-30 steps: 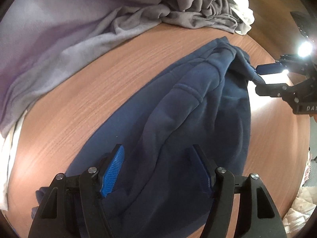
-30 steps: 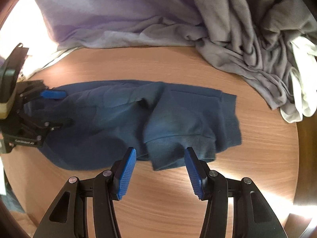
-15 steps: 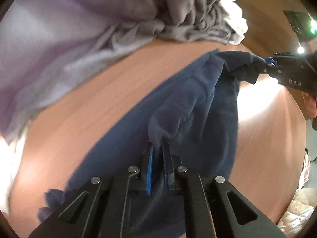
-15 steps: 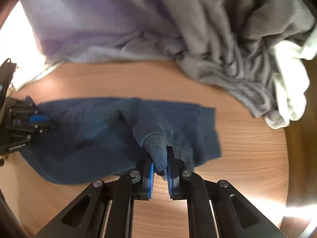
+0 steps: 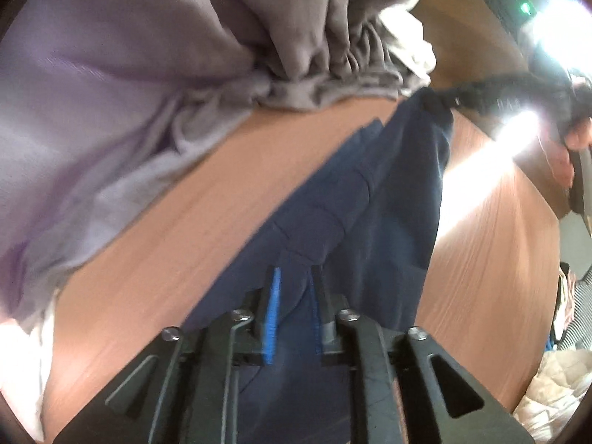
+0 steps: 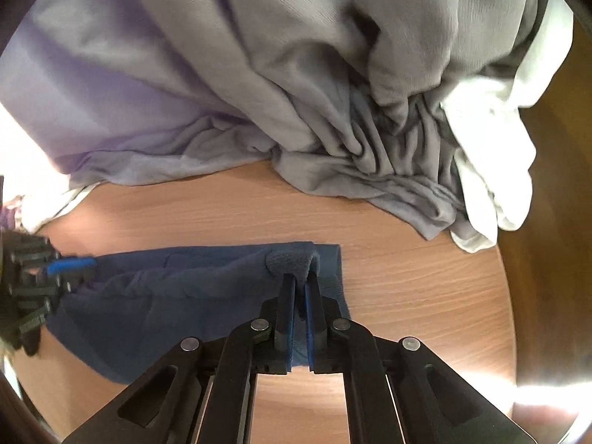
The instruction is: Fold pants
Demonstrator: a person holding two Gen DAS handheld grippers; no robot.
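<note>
On table [image 6: 407, 277] | both tongs pinch navy pants [image 5: 388, 222] | right tongs [image 5: 444, 101] blurred, glare-washed | left tongs [image 5: 295, 296] blurred

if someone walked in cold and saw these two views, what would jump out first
The navy pants stretched across the middle of the wooden table, pinched at each end: the right gripper shut on a bunched ribbed edge, the left gripper clamped on a fold at the other end. Behind them, a big heap of grey and lavender fabric fills the far side of the table, with a white cloth at its right edge.
</note>
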